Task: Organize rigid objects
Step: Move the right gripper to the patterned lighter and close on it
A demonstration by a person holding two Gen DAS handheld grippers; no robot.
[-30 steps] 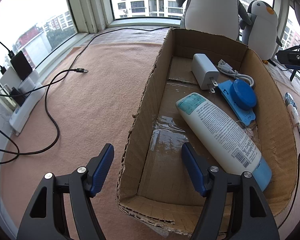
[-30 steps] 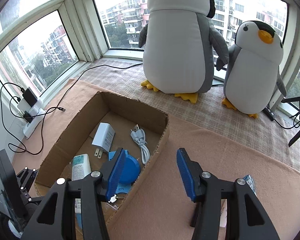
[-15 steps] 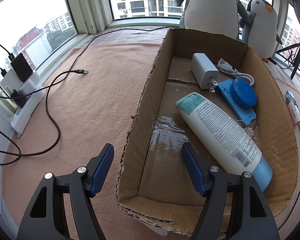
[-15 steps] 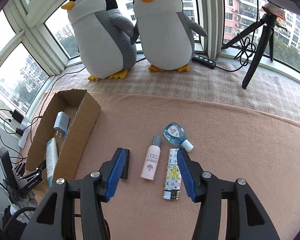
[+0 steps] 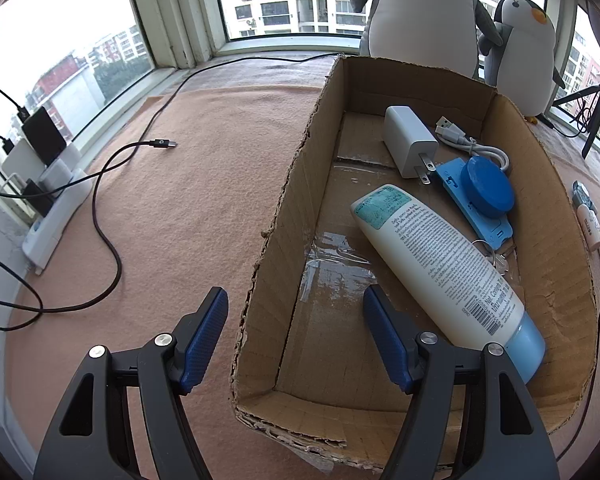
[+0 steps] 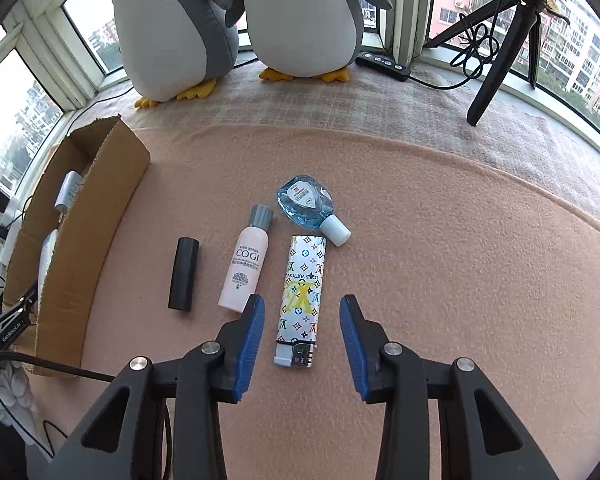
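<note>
Four items left on the bench; right tongs (image 6: 302, 336) closing astride lighter (image 6: 300, 300), not yet pinching. Left tongs (image 5: 294, 336) straddling box (image 5: 284, 216) wall, unclenched. Next: squeeze, lift, carry boxward.

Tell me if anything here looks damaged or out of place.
The cardboard box is ragged: its near rim is torn and fraying, and clear tape is peeling on its floor. Nothing is spilled. Beside it, the lighter and pink bottle lie outside.

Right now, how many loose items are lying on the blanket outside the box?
4: black cylinder nearest the cardboard box, pink bottle, patterned lighter between the closing right gripper jaws, blue bottle beyond.
</note>
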